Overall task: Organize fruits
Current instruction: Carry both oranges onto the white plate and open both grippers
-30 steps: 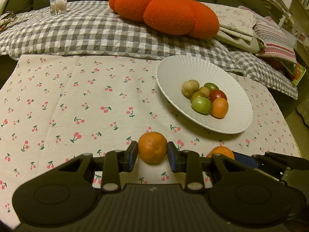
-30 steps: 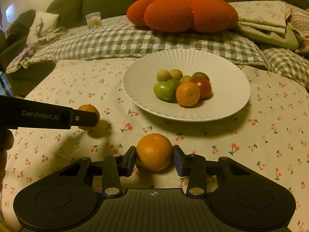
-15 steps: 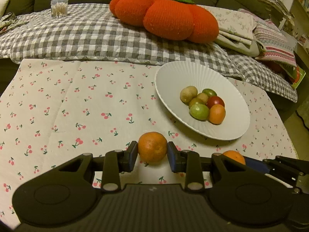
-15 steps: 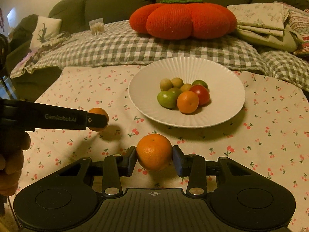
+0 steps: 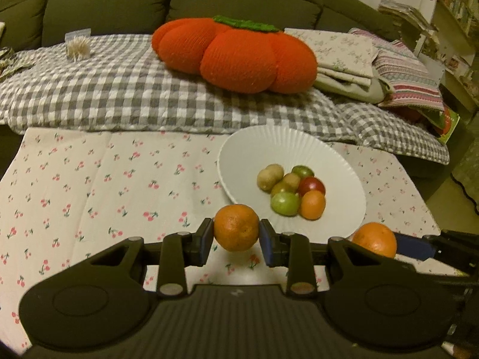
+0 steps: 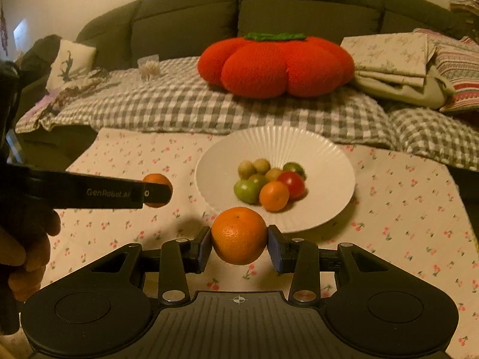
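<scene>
Cherry-print cloth (image 5: 104,185) is covering the table in front of a dark sofa (image 6: 185,27), where a big orange pumpkin cushion (image 5: 236,53) is lying on a checked blanket (image 5: 113,89). Taking the white plate (image 6: 323,161) as the landmark: small fruits (image 6: 269,184), green, tan, red and orange, are sitting bunched at its middle. The left gripper (image 5: 236,237) is gripping a tangerine (image 5: 236,231) between its blue pads, jaws narrowed onto it, hanging above the cloth just off the plate's near-left rim. The right gripper (image 6: 239,246) is clamping a second orange (image 6: 239,234) the same way, hovering at the plate's near edge, clear of the cloth. A hand (image 6: 21,257) is holding the left gripper's handle, well left of the plate.
</scene>
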`<state>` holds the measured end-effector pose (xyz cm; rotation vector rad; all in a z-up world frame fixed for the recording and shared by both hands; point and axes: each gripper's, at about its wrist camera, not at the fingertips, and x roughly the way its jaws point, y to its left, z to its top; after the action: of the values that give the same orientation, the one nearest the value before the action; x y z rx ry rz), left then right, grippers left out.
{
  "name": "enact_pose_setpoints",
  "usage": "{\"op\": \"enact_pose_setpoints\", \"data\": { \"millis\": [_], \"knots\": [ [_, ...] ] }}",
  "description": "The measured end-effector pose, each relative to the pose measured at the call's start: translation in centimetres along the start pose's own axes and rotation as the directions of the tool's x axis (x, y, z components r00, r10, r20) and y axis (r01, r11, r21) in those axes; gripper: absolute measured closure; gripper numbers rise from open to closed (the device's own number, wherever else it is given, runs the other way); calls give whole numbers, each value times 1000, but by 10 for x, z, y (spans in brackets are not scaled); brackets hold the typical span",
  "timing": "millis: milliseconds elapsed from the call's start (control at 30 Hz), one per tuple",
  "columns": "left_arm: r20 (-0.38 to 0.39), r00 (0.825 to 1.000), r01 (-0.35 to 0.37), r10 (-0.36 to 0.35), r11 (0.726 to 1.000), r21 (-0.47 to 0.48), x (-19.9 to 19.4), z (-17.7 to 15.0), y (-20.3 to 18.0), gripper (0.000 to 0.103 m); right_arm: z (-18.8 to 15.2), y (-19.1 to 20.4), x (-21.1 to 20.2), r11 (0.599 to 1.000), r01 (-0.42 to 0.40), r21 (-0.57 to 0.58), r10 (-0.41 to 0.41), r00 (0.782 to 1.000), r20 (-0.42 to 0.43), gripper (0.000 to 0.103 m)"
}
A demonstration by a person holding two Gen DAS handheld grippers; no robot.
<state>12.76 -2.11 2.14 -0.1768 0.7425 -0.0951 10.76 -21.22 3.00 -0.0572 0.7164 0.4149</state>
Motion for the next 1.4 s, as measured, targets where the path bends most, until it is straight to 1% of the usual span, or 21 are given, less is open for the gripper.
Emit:
{"op": "enact_pose_setpoints", "data": {
  "millis": [200, 433, 667, 733, 833, 1100, 1200, 1400],
  "knots": [
    [26, 998, 63, -63, 998, 3, 3, 8, -2, 72, 8, -18, -5, 999, 29, 39, -30, 999, 27, 65],
    [41, 992, 120, -121, 992, 39, 20, 15, -9, 72, 12, -44, 1, 992, 59, 110, -64, 997, 36, 65],
    [38, 990, 132, -133, 991, 30, 41, 26, -6, 72, 16, -70, 17, 980, 101, 168, -109, 993, 34, 64],
    [43, 991, 122, -123, 992, 37, 47, 30, -5, 72, 18, -75, 21, 978, 108, 179, -117, 992, 39, 65],
    [36, 993, 113, -115, 993, 45, 59, 33, -4, 72, 21, -81, 30, 974, 104, 200, -115, 992, 42, 64],
    [14, 996, 84, -85, 994, 76, 82, 33, -5, 71, 25, -81, 56, 976, 111, 185, -119, 993, 29, 64],
    [18, 996, 82, -83, 993, 79, 87, 38, -5, 71, 26, -85, 67, 971, 114, 209, -122, 992, 26, 64],
    [28, 996, 79, -82, 992, 96, 99, 46, -9, 71, 33, -88, 82, 964, 84, 253, -104, 992, 67, 64]
  ]
}}
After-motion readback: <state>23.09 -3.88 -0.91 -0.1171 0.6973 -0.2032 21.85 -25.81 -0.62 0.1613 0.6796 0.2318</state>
